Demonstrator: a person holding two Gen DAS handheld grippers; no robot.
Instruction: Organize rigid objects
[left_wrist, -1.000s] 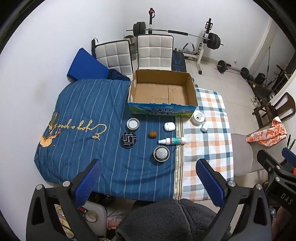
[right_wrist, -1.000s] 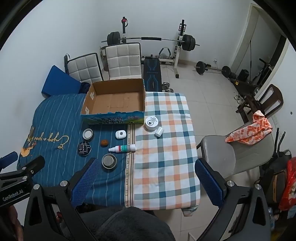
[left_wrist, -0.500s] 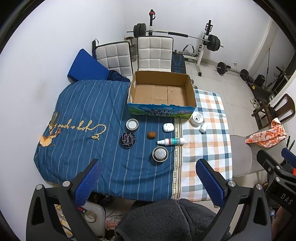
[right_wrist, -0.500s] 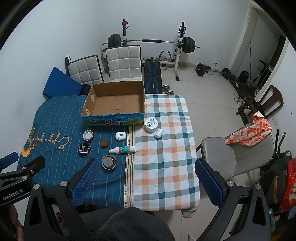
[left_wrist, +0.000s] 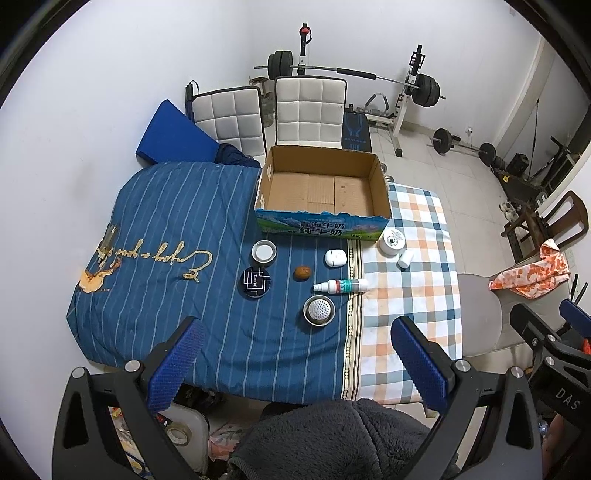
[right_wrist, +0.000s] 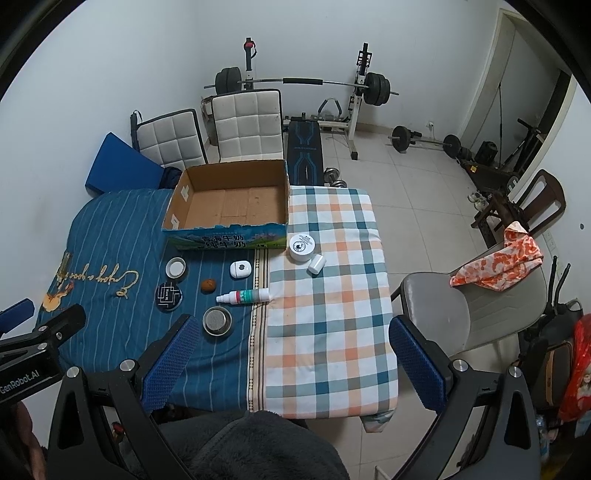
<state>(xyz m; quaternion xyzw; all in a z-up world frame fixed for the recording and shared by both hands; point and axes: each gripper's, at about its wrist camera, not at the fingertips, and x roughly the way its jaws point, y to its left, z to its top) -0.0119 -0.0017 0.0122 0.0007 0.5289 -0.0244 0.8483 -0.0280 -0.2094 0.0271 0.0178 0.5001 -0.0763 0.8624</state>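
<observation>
Both claws, the left gripper (left_wrist: 297, 354) and the right gripper (right_wrist: 295, 352), are wide apart and hold nothing, high above the table (left_wrist: 406, 295). The empty box (left_wrist: 321, 221) sits at the back. The spray bottle (left_wrist: 340, 286), round tin (left_wrist: 319, 311) and white jar (left_wrist: 393, 241) lie in front of it.

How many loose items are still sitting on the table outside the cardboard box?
8: small white-lidded tin, black round tin, brown nut-like ball, white oval case, spray bottle, perforated metal cup, white round jar, small white bottle. None looks hidden.
</observation>
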